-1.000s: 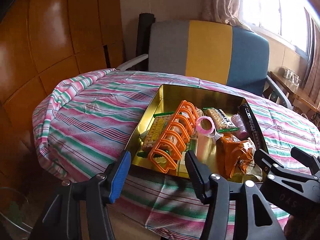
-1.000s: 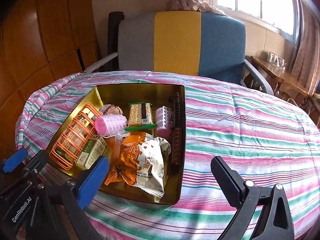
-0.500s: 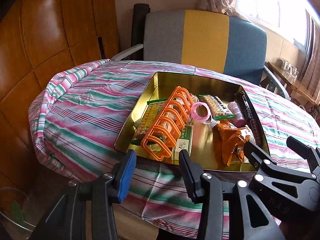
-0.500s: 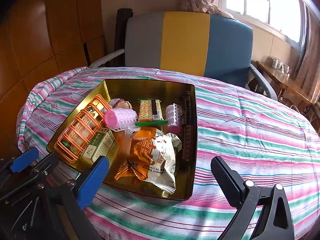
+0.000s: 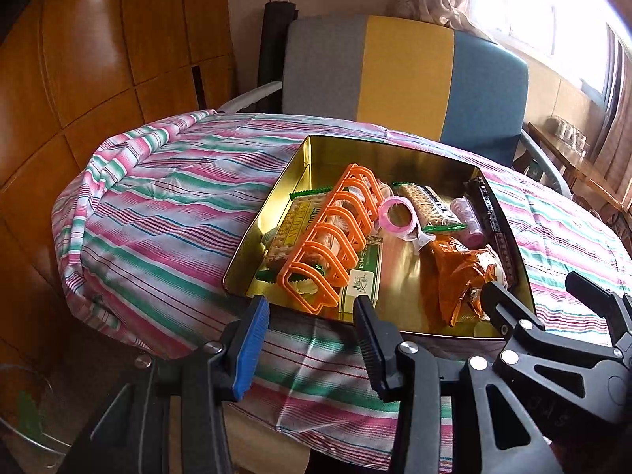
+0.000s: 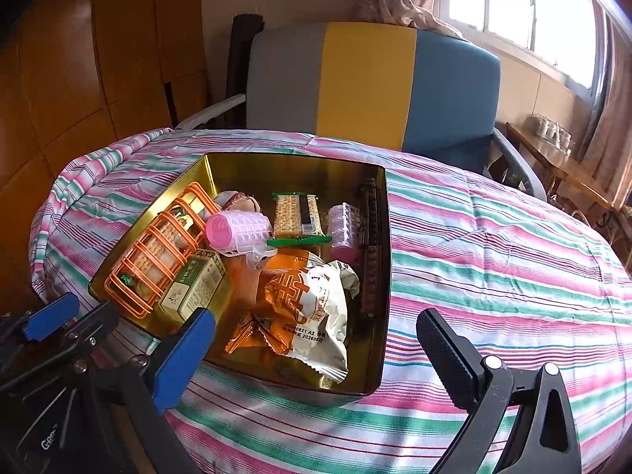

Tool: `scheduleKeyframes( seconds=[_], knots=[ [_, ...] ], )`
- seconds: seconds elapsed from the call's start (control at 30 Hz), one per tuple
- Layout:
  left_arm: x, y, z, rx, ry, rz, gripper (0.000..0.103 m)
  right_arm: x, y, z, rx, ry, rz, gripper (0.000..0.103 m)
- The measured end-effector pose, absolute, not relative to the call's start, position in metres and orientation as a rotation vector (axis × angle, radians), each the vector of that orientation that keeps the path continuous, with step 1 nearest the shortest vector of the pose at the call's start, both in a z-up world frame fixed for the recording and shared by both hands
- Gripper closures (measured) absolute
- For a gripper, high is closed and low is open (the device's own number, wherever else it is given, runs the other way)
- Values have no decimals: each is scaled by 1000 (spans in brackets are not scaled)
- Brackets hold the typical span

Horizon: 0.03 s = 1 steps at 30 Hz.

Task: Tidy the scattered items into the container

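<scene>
Compared with the view one second earlier, both tongs sit farther back from the gold tin [image 5: 272,213], which now lies higher and smaller in each wrist view; the contents of the tin keep their places. Left tongs [image 5: 308,339]: jaws parted, nothing between them, at 6 o'clock of the tin just off its near rim. Right tongs [image 6: 316,351]: jaws spread wide, likewise empty, at 6 o'clock in the right wrist view.

Contents of the tin: orange rack [image 6: 158,252] at 9 o'clock, green box [image 6: 197,284] just beside it, pink roller [image 6: 239,233] near the centre, cracker pack [image 6: 296,215] toward 12 o'clock, a second, paler roller [image 6: 343,229] at 2 o'clock, dark strip [image 6: 369,245] along the 3 o'clock wall, and orange-and-white snack bag [image 6: 312,308] toward 6 o'clock.

The striped cloth on the tabletop [image 6: 493,260] shows no loose item in either view. Judged from this, the tidying appears complete or nearly so; what remains, if anything, lies outside the two views.
</scene>
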<state>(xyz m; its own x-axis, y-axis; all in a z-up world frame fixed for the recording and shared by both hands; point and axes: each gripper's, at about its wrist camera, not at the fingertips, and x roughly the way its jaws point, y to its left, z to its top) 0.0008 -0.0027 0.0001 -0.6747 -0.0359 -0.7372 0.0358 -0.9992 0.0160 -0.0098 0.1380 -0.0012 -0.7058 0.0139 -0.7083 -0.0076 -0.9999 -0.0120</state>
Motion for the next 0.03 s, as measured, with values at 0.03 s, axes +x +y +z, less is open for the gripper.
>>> scheduleKeyframes(
  seconds=[0.03],
  knots=[
    [1, -3, 0, 1242, -5, -2843, 59, -10, 138, -1, -1200, -15, 2890, 0]
  ],
)
